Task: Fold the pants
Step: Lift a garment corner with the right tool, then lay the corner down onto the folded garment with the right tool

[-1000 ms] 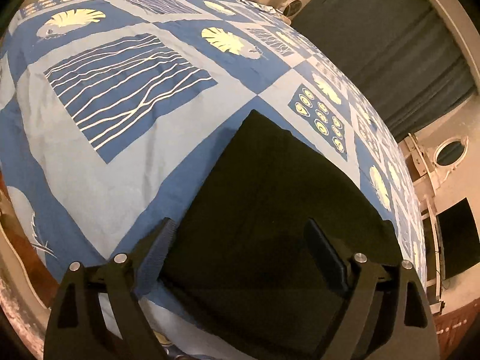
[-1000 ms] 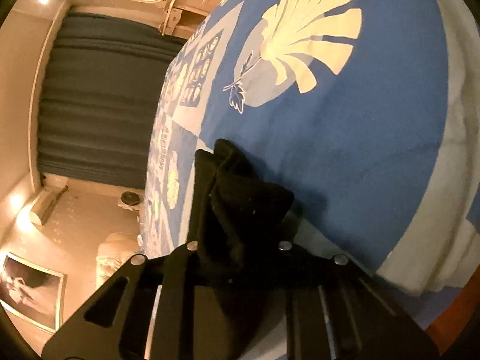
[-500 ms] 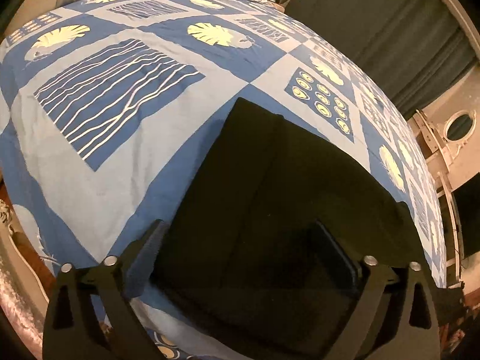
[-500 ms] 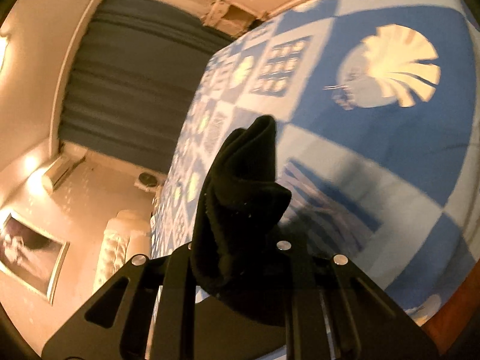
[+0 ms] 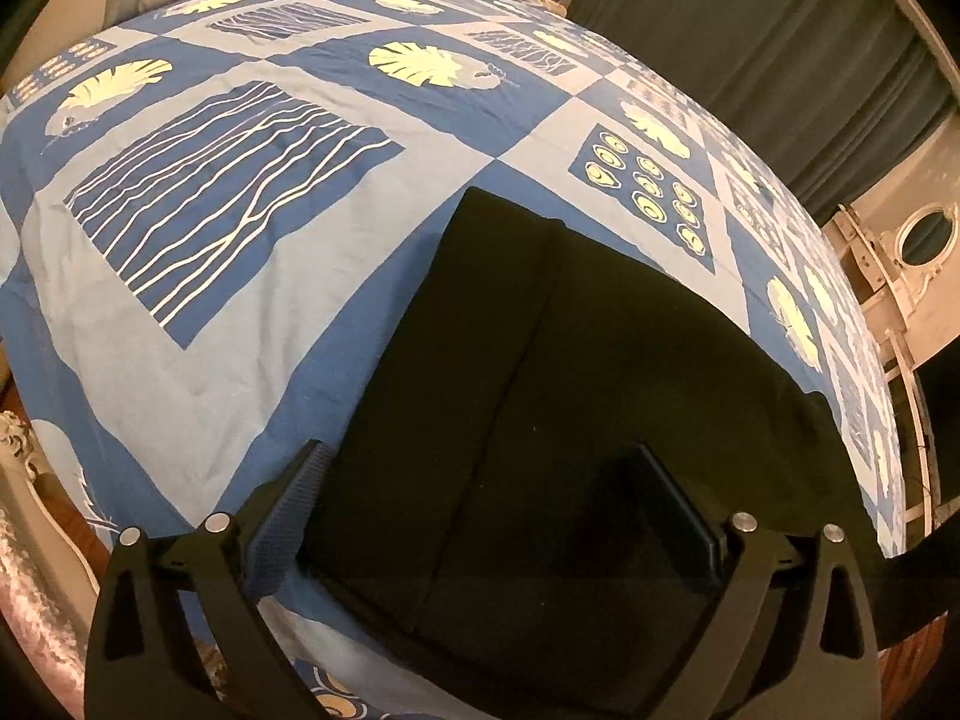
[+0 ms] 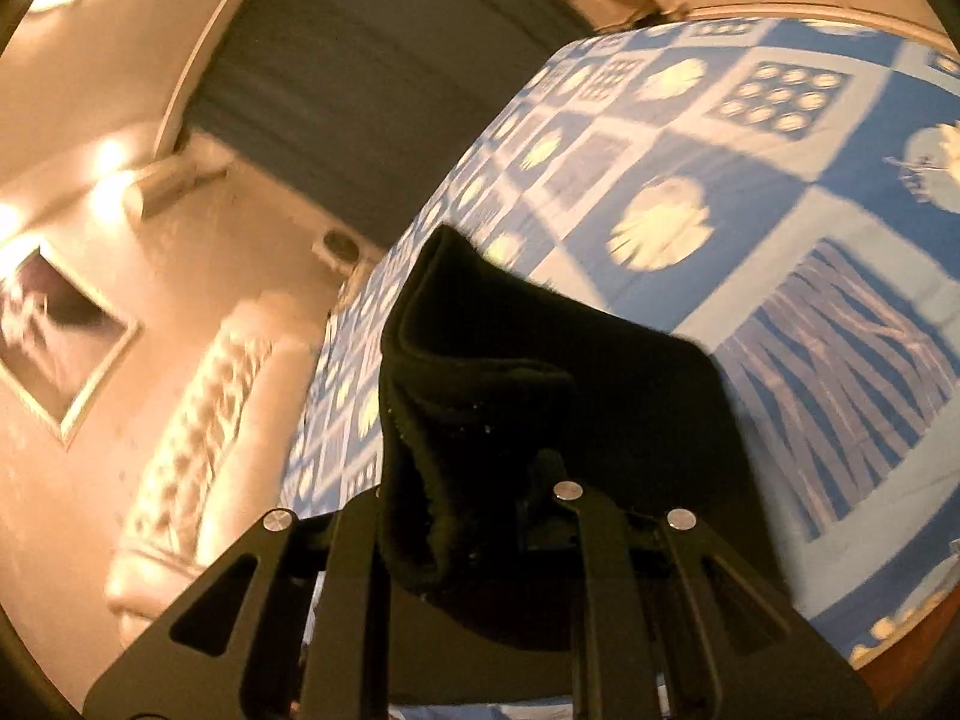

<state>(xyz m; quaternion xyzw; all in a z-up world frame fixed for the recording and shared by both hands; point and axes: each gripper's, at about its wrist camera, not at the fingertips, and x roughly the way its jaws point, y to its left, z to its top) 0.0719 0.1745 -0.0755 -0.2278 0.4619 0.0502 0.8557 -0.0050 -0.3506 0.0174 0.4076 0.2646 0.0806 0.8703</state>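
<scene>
Black pants point(image 5: 540, 396) lie folded flat on the bed, near its close edge, with one long fold line running down the panel from the far corner toward the camera. In the right wrist view a bunched end of the same dark cloth point(image 6: 480, 396) stands up above the bed, lifted clear of the cover.

Right gripper point(image 6: 474, 516): jaws pressed together on that bunched end; cloth fills the gap between them and spills above. View is motion-blurred.

Left gripper point(image 5: 486, 516): jaws spread as wide as they go, having just finished opening. The left finger point(image 5: 288, 516) sits off the pants' edge over the bedspread, the right finger over the black cloth. Whether either pad touches the fabric cannot be told; nothing is pinched.

Bedspread point(image 5: 198, 324): blue and pale patchwork with yellow leaf prints, wavy-line squares, oval motifs.

Surroundings: dark curtain point(image 5: 768, 42) beyond the far side of the bed, oval mirror point(image 5: 924, 228) at right, framed picture point(image 6: 54, 330) on the wall.

No brand, label or legible writing visible anywhere.
</scene>
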